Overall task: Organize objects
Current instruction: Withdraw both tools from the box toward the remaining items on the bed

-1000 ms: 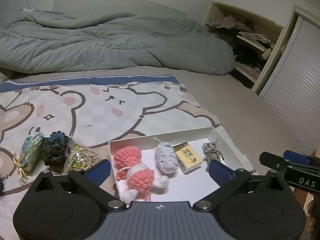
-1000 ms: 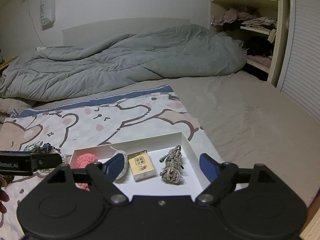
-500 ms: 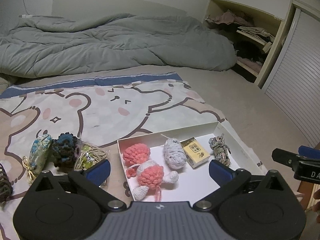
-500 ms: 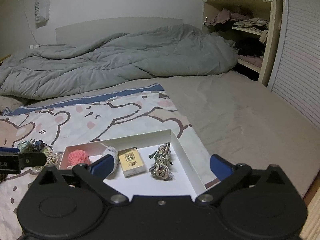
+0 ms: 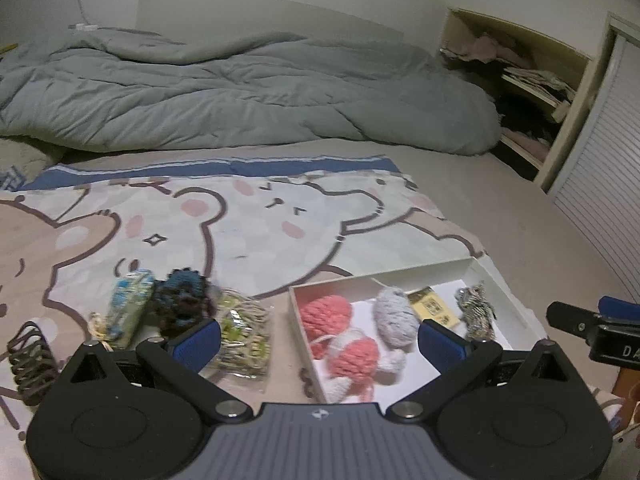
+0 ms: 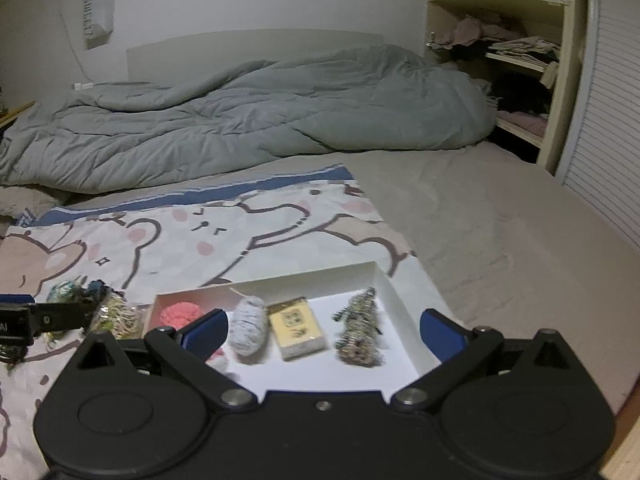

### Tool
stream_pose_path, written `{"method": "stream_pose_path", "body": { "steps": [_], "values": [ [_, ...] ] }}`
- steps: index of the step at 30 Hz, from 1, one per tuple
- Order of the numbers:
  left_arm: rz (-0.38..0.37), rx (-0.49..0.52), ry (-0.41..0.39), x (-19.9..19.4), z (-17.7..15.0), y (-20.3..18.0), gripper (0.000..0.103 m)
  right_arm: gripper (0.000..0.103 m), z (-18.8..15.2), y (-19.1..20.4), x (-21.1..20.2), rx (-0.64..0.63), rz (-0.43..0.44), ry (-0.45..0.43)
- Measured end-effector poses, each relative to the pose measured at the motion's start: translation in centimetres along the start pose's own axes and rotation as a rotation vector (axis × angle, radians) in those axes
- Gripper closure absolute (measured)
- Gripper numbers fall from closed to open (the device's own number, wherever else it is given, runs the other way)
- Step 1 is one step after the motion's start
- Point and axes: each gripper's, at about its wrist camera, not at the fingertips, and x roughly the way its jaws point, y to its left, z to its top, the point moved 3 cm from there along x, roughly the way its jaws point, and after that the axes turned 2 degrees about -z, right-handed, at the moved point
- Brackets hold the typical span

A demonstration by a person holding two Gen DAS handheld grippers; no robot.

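We see white box [image 6: 386, 280] long axis left-right | pink yarn [image 6: 180, 314] half hidden by right claw [image 6: 324, 330] | both claws spread, empty.

Bare floor in the white box [image 6: 384, 280] lies nearside of the yarn bundle [image 6: 358, 334].

right gripper [image 6: 322, 330] spread wider with nothing between its jaws, left gripper [image 5: 320, 338] shifted left over the sachets [image 5: 240, 334]
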Motion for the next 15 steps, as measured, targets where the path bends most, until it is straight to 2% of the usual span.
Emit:
{"method": "stream_pose_path", "body": {
  "steps": [15],
  "values": [
    [0.136, -0.057, -0.045, -2.9, 1.1, 8.6, 0.0, 0.0, 1.5, 9.7, 1.9, -0.083, 0.132, 0.005]
  ]
}}
